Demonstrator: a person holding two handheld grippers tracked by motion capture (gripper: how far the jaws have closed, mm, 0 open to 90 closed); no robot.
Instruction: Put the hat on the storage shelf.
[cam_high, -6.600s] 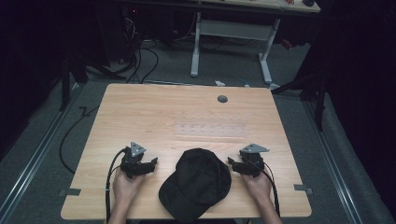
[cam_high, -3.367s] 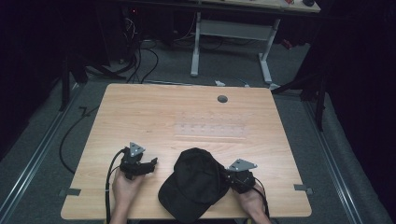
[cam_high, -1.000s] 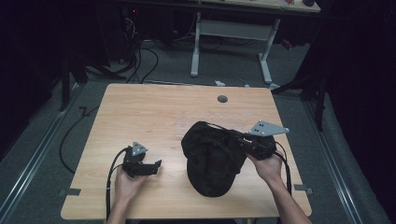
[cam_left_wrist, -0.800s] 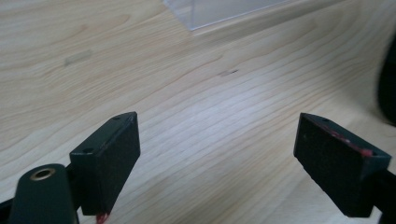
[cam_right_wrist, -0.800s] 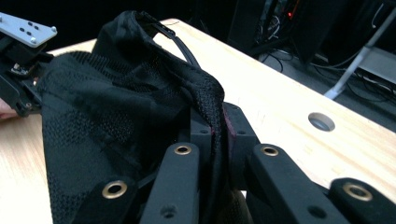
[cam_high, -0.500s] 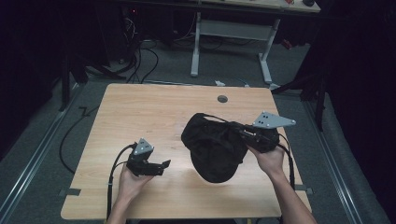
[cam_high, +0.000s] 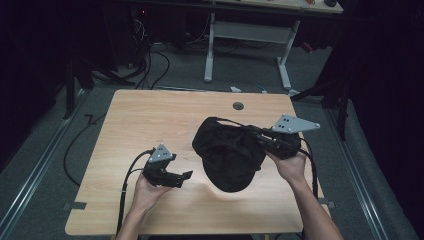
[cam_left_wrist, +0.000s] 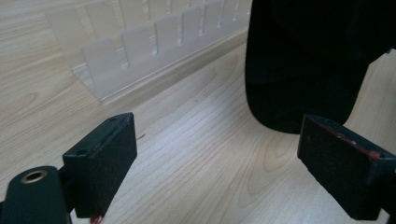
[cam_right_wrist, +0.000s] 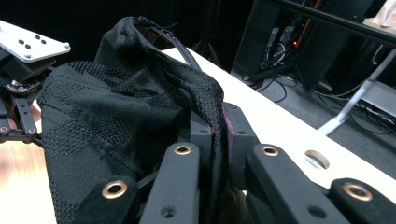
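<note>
A black cap (cam_high: 227, 155) hangs above the wooden table (cam_high: 150, 120), its brim pointing toward the front edge. My right gripper (cam_high: 254, 135) reaches in from the right and is shut on the cap's back rim. In the right gripper view the mesh fabric (cam_right_wrist: 116, 107) is pinched between the pads of that gripper (cam_right_wrist: 219, 128). My left gripper (cam_high: 186, 177) is held above the table's front left, pointing right at the cap, open and with nothing between its fingers. In the left gripper view its own two jaws (cam_left_wrist: 224, 172) stand wide apart, with the cap's brim (cam_left_wrist: 303, 60) just beyond them.
A clear plastic slotted rack (cam_left_wrist: 154, 42) lies on the table past the left gripper. A round cable hole (cam_high: 238, 106) sits near the table's far edge. Beyond the table are desk legs (cam_high: 210, 50) and cables on a dark floor.
The cap lay near the table's front edge at first; the right gripper closed on it and lifted it. Over the last second the left gripper rose and moved right toward the cap.
</note>
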